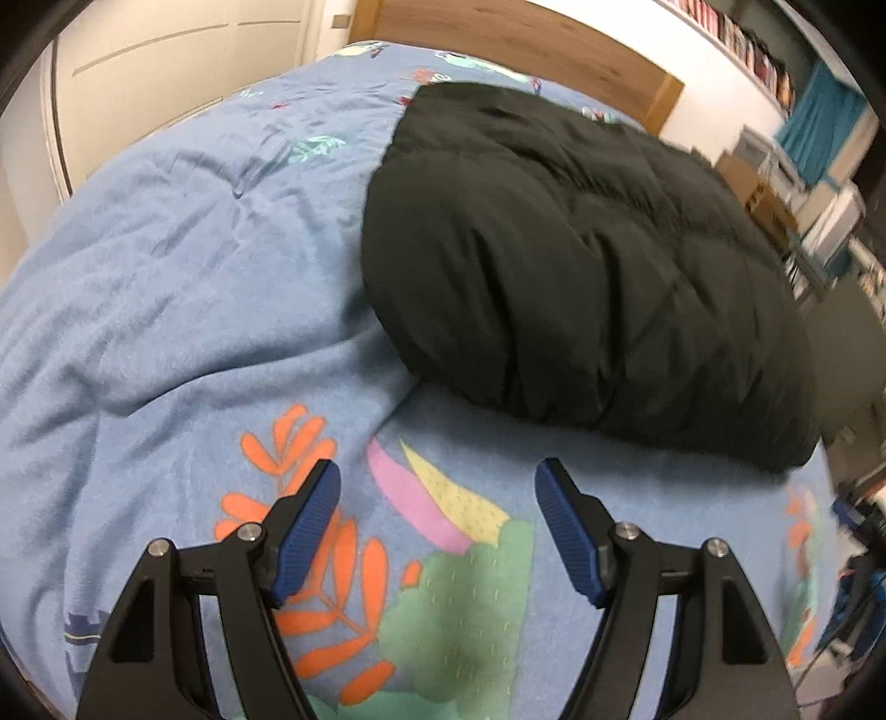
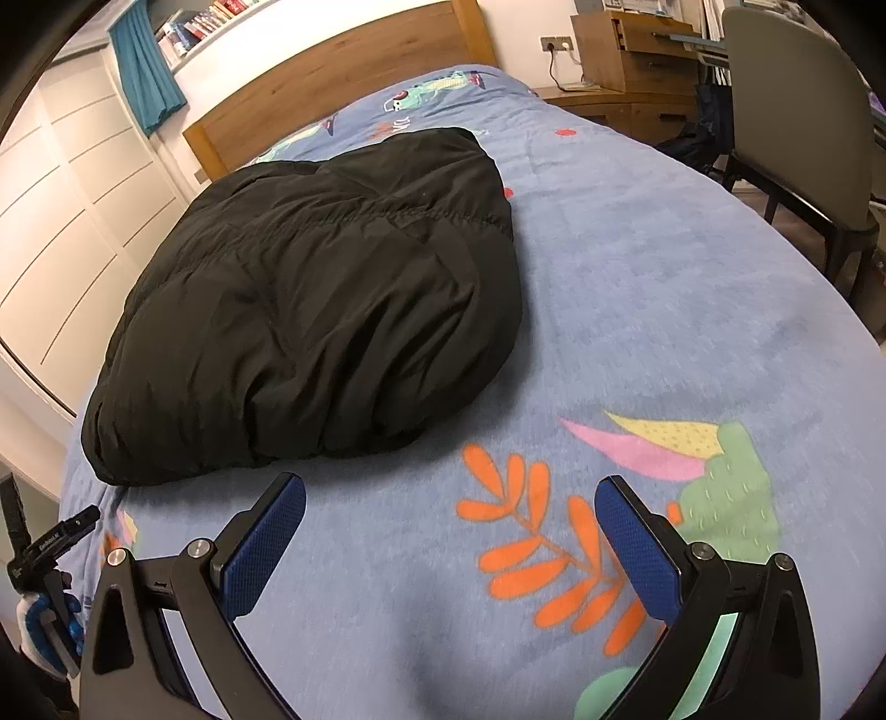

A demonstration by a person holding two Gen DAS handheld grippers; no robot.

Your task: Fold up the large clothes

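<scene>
A black puffy quilted jacket [image 1: 587, 266] lies folded into a thick bundle on the blue patterned bedspread [image 1: 166, 288]. In the left wrist view my left gripper [image 1: 437, 476] hovers over the bedspread just short of the jacket's near edge, its blue pads wide apart with nothing between them. In the right wrist view the same jacket [image 2: 321, 299] lies ahead and to the left. My right gripper [image 2: 451, 490] stands open over the orange leaf print, empty, a little short of the jacket's near edge. The other hand-held gripper [image 2: 50, 548] shows at the far left, held by a gloved hand.
A wooden headboard [image 2: 343, 72] closes the far end of the bed. White wardrobe doors [image 2: 66, 183] run along the left. A grey chair [image 2: 797, 127] and a wooden desk [image 2: 626, 50] stand to the right of the bed. A shelf of books [image 1: 736, 39] sits high on the wall.
</scene>
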